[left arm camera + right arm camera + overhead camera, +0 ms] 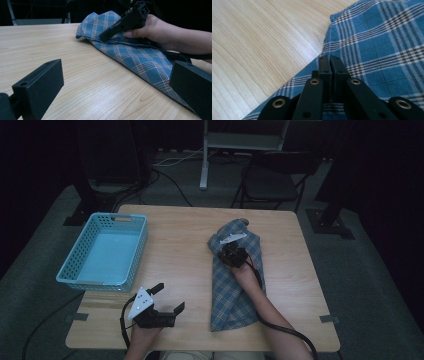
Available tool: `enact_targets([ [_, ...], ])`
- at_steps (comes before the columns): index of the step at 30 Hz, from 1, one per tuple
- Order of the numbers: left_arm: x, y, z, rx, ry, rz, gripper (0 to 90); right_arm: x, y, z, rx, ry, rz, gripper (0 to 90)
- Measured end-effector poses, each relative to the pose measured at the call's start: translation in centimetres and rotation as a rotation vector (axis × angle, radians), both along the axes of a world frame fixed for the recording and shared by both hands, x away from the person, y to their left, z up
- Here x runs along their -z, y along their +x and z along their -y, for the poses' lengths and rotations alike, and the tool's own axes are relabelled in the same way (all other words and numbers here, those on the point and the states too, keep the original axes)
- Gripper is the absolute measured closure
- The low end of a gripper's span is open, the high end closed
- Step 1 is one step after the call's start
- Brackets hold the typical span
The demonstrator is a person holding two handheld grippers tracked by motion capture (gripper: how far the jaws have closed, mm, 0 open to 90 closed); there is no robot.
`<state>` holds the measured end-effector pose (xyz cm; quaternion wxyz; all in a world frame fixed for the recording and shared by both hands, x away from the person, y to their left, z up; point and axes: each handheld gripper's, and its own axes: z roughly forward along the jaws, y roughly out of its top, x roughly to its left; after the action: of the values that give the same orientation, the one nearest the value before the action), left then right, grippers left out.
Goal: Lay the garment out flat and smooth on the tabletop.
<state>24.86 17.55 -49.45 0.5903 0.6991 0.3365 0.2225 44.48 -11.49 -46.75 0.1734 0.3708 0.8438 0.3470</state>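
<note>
A blue plaid cloth (235, 287) lies folded in a long strip on the right half of the wooden table (175, 245). My right gripper (222, 249) is down on its far end, near the cloth's left edge. In the right gripper view its jaws are pressed together, tips (329, 58) dug into the plaid cloth (382, 45). The left gripper view shows that right gripper (102, 38) angled down onto the cloth (140, 55), a hand behind it. My left gripper (168, 298) hovers open near the front edge, left of the cloth, nothing between its jaws (115, 80).
A light blue plastic basket (135, 250) stands at the table's left edge and has nothing in it. Behind the table are a dark folding chair (270, 180) and a white stand leg (204, 165). Cables trail off the front edge.
</note>
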Motion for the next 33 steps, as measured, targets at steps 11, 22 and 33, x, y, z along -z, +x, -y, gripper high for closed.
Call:
enact_targets([
  [11, 0.0, 0.0, 0.0, 0.000, 0.000, -0.001, 0.3, -2.7, -0.6, 1.8, 0.027, 0.094, 0.042, 88.6],
  [22, 0.0, 0.0, 0.0, -0.004, -0.002, -0.003, 0.3, -6.4, -2.2, 6.3, 0.104, 0.123, 0.138, 88.7],
  [33, 0.0, 0.0, 0.0, -0.003, 0.000, -0.001, 0.3, -7.6, -4.0, 14.5, 0.281, 0.140, 0.203, 88.6],
])
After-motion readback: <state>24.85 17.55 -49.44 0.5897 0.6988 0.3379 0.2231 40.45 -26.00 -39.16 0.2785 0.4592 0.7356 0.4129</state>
